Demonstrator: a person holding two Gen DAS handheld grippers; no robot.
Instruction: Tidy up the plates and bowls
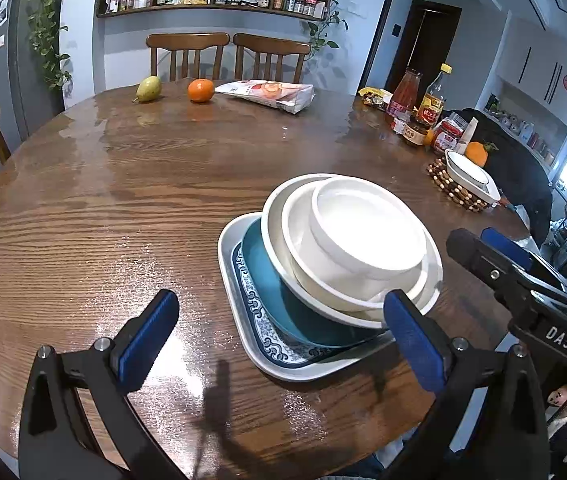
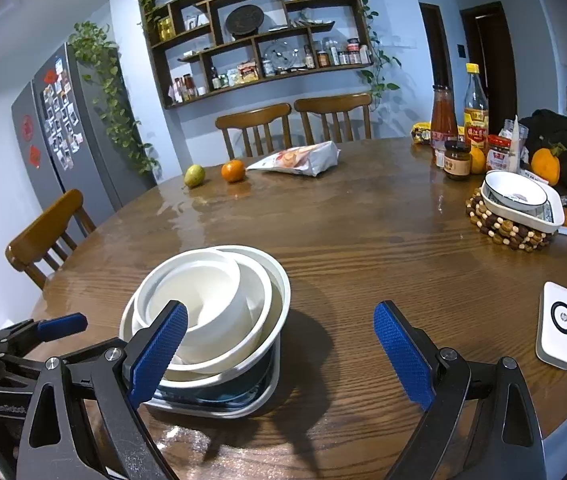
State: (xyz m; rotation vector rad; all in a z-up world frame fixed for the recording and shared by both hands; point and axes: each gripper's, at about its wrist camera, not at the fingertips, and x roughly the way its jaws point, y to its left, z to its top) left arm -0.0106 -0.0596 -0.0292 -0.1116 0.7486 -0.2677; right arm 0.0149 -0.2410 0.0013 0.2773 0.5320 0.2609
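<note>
Left wrist view: the stack of dishes (image 1: pixel 335 264) sits on the counter (image 1: pixel 123 200), a rectangular patterned tray (image 1: pixel 251 320) at the bottom, a blue plate (image 1: pixel 271 280) on it, then nested white bowls (image 1: pixel 367 236). The tray's long axis runs away from the left gripper (image 1: pixel 279 340), whose jaws stand wide with nothing between them; the stack lies ahead and toward its right finger.

Right wrist view: the right gripper (image 2: pixel 279 344) also has its jaws wide and empty. The stack lies ahead-left, partly behind its left finger. A second bowl and dish (image 2: pixel 523 204) rest on a beaded trivet (image 2: pixel 499 232), well apart from the stack, far right. The right hand appears nearer to that pair, likely next for gathering.
</note>
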